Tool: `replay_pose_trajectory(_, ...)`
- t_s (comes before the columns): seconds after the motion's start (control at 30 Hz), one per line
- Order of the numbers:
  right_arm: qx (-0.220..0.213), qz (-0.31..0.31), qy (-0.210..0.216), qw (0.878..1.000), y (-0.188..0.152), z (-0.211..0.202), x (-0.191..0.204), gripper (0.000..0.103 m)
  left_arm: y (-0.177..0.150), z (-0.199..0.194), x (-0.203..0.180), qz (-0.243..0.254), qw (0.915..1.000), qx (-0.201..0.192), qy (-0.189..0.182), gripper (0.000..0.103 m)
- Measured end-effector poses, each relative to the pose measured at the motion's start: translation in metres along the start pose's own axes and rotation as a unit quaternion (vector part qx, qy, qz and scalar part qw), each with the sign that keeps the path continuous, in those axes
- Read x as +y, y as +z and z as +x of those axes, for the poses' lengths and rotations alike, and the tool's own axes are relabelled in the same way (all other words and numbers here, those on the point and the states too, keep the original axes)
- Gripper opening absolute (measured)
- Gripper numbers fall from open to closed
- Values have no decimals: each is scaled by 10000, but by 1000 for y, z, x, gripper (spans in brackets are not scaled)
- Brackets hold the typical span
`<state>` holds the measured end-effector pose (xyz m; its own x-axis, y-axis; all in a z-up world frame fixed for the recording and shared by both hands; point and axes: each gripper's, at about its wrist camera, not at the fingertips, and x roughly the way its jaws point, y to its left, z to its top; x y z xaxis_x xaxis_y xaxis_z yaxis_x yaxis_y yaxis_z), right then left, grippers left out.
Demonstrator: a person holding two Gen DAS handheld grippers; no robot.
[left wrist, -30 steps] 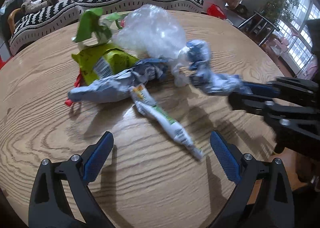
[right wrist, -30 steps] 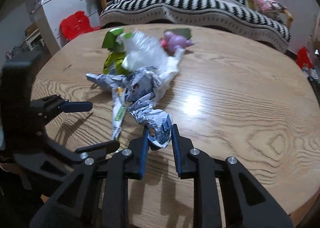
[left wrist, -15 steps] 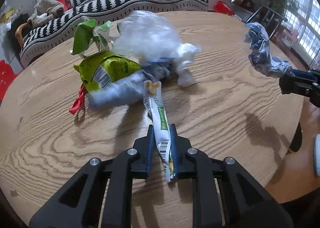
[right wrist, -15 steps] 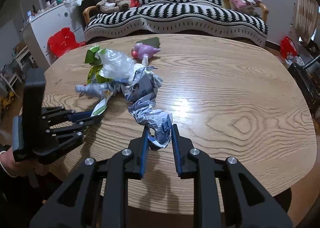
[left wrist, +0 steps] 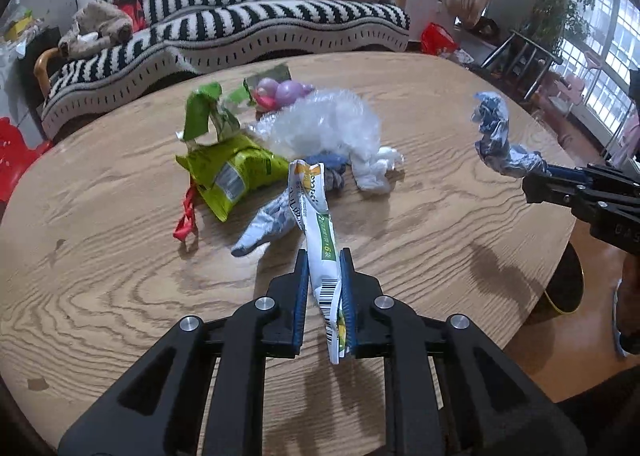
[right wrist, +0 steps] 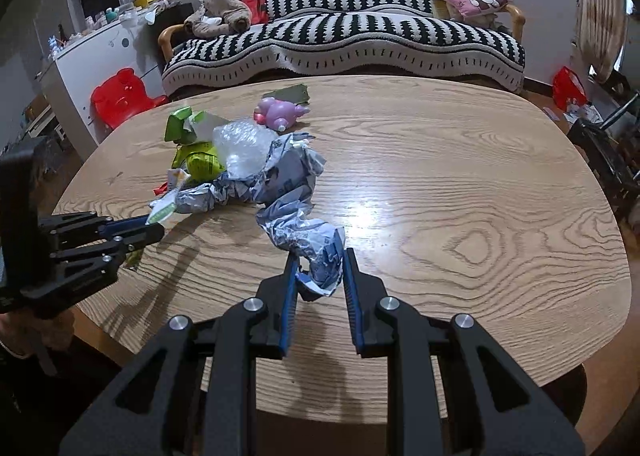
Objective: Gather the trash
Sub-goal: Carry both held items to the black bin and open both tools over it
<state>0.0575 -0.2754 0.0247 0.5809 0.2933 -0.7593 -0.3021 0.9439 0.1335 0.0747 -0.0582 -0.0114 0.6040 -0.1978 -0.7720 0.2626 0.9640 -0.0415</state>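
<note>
Left gripper [left wrist: 323, 276]: jaws nearly shut, pinching the long white-green wrapper [left wrist: 320, 232]. Wrapper's top end sticks up toward 12 o'clock, barcode end hangs down between the pads.
Right gripper [right wrist: 318, 272]: jaws nearly shut, squeezing the crumpled blue-silver wrapper [right wrist: 304, 234]. Held above the table, near its front edge.
Trash pile: on the wood table [right wrist: 460, 183], at 11 o'clock from the right gripper.
Pile bits: green chip bag [left wrist: 232, 171], clear plastic bag [left wrist: 332, 127], grey-blue wrapper [left wrist: 264, 228], red ribbon [left wrist: 185, 215], all close tog.
Purple toy [left wrist: 280, 89]: at 12 o'clock, just behind the pile.
Sofa [right wrist: 344, 35]: striped, black & white, past the table's far edge.
</note>
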Motion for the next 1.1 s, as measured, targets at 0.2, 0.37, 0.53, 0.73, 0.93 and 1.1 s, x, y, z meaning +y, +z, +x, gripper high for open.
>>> replay_pose_trajectory(0.2,-105,155,-114,9998,-5,-15,-15,22,9,-7,-18,119,9997,-192,-106,15)
replay_pose_trajectory(0.37,-245,473,-341,9980,-15,-35,-43,22,20,-6,-49,282,9985,-294,-360,15)
replay_pose_trajectory(0.53,-421,979,-718,9917,-36,-66,-88,22,30,-3,-104,671,9943,-390,-724,15)
replay_pose_trajectory(0.73,-707,1754,-1221,9743,-74,-114,-150,22,30,1,-179,1180,9834,-460,-1297,15)
replay_pose_trajectory(0.93,-705,2669,-1770,9447,-120,-147,-211,22,26,16,-258,1527,9658,-398,-2058,15)
replay_pose_trajectory(1.1,-456,3592,-2233,9050,-171,-164,-264,22,17,30,-317,1644,9521,-233,-2566,15)
